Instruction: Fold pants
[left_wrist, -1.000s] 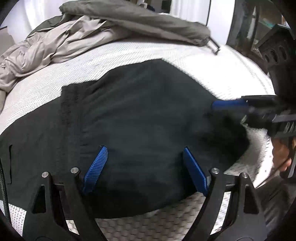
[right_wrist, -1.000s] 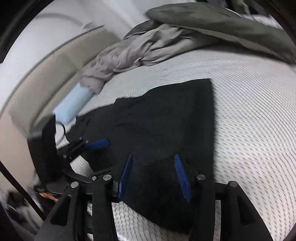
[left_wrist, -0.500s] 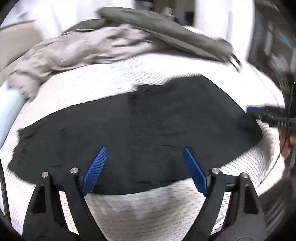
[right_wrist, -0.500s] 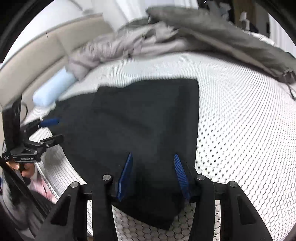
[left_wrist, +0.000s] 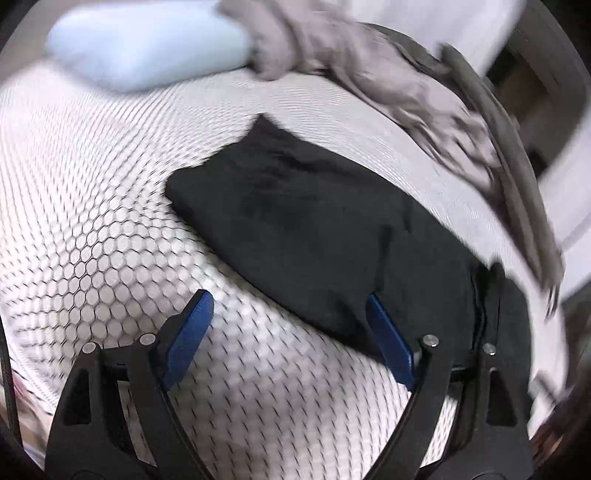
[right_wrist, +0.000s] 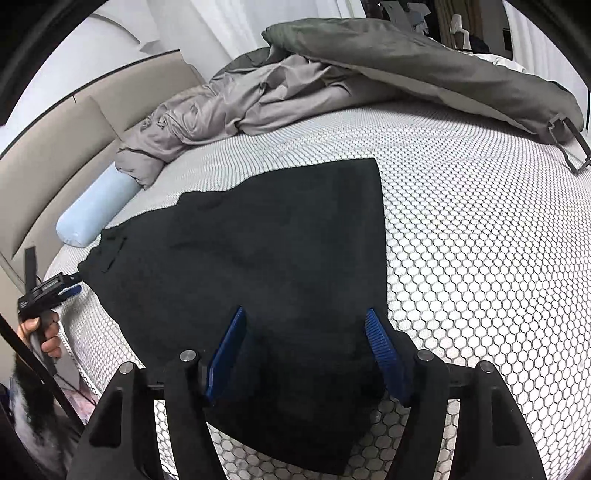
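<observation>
**Black pants part-folded on a mesh mattress, both grippers free of the cloth**

The black pants (right_wrist: 266, 258) lie flat across the middle of the right wrist view, on the honeycomb-mesh mattress (right_wrist: 480, 258), with one straight folded edge running down the right of centre. In the left wrist view the same garment (left_wrist: 314, 229) fills the centre and lower right, much blurred.

The right gripper (right_wrist: 306, 354) stands over the near end of the cloth with its jaws opening; fabric lies under the gap, but the blue pads do not press on it. The left gripper (left_wrist: 290, 332) is spread wide, one finger over bare mesh and the other at the garment's edge, holding nothing. It also appears at the left edge of the right wrist view (right_wrist: 55, 290), carried by a hand (right_wrist: 44, 332) near the far corner of the pants.

Risks, as judged: a pinch taken at the edge may catch one layer only, so the fold would peel apart when lifted. A jaw closed too low could snag the mesh. The grey bedding (right_wrist: 258, 99) and pale blue bolster (right_wrist: 96, 210) lie near the upper left, and cloth swung that way may drag on them.

Writing: a small label on the left gripper's body, too small to read. No other marks are seen.
</observation>
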